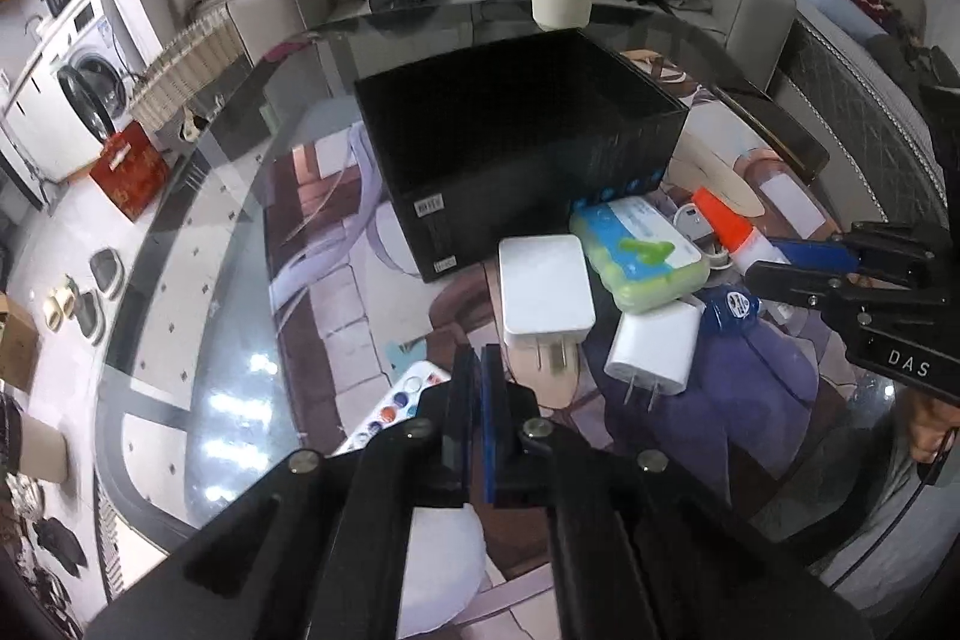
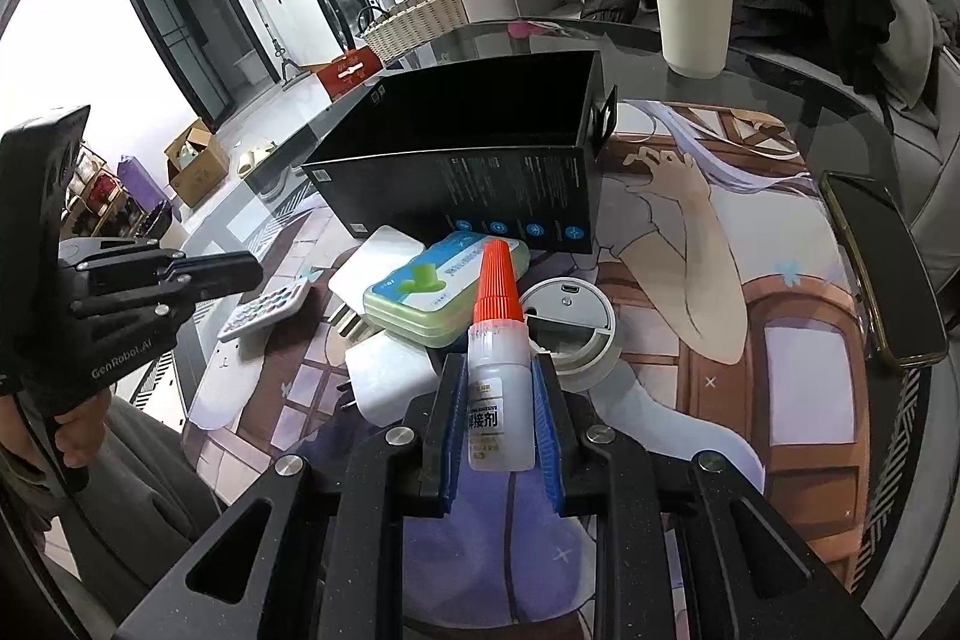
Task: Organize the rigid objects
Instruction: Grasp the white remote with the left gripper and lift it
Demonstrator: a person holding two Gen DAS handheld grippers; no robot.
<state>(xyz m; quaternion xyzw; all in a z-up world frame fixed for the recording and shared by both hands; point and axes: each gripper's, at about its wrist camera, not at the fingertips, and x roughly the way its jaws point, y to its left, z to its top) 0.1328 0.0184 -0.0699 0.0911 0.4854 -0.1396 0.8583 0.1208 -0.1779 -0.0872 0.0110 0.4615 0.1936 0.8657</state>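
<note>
A small white glue bottle [image 2: 498, 322] with an orange cap stands upright between the blue pads of my right gripper [image 2: 500, 370], which is shut on it, just above the mat. In the left wrist view the same bottle [image 1: 723, 220] shows at the right in the right gripper [image 1: 768, 261]. My left gripper [image 1: 476, 355] is shut with nothing in it, near a white charger [image 1: 543, 289]. It hangs at the left of the right wrist view [image 2: 249, 269]. An open black box [image 2: 480, 148] sits behind a green case [image 2: 444, 289], a second charger [image 2: 390, 370] and a round white device [image 2: 570, 328].
A cream cup [image 2: 693, 16] stands at the far side of the glass table [image 1: 180, 340]. A dark phone [image 2: 882, 268] lies at the right edge of the printed mat [image 2: 750, 370]. A small paint palette [image 2: 264, 310] lies to the left of the pile. Sofas with clothes stand beyond.
</note>
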